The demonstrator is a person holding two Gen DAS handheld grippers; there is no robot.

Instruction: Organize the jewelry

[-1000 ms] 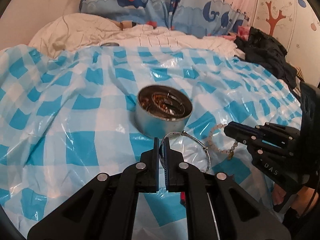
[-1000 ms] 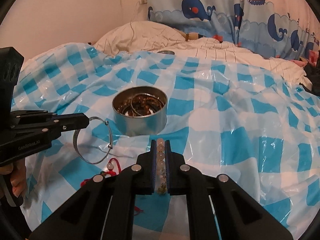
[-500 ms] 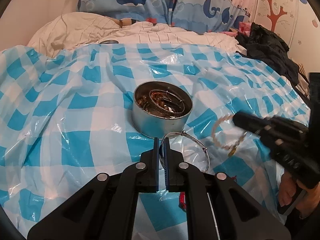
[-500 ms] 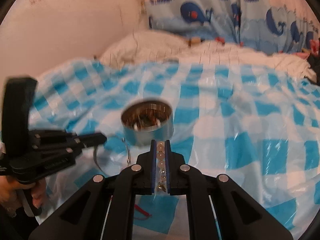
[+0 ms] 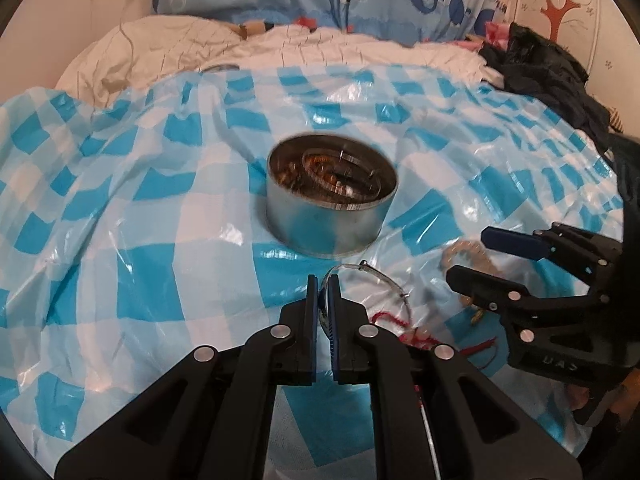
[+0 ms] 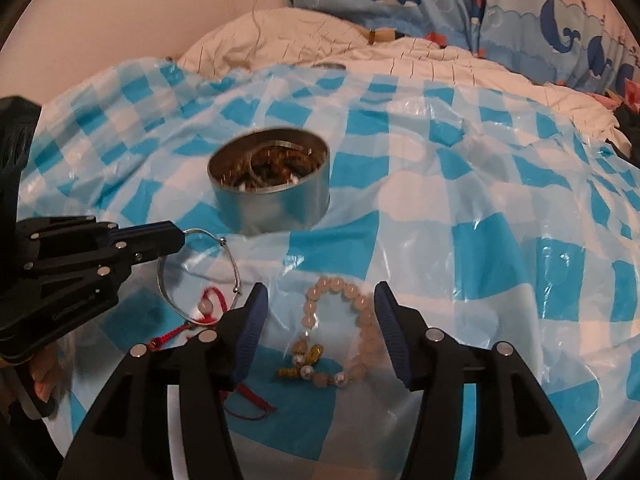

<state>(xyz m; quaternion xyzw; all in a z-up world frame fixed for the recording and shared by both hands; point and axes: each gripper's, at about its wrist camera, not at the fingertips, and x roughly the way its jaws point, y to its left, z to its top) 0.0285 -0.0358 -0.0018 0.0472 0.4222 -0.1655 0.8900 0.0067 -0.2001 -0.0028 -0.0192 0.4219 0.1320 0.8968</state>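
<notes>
Beaded bracelet clear only from right wrist

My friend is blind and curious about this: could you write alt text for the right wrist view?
An open right gripper hangs over a pale beaded bracelet lying on a blue-checked plastic sheet. Beyond it stands a round metal tin holding jewelry. At left, the left gripper pinches a thin silver bangle beside a red cord.

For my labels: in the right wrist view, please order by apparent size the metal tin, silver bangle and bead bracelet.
1. metal tin
2. silver bangle and bead bracelet: these look alike; the bracelet lies nearer the camera, so no ranking.
</notes>
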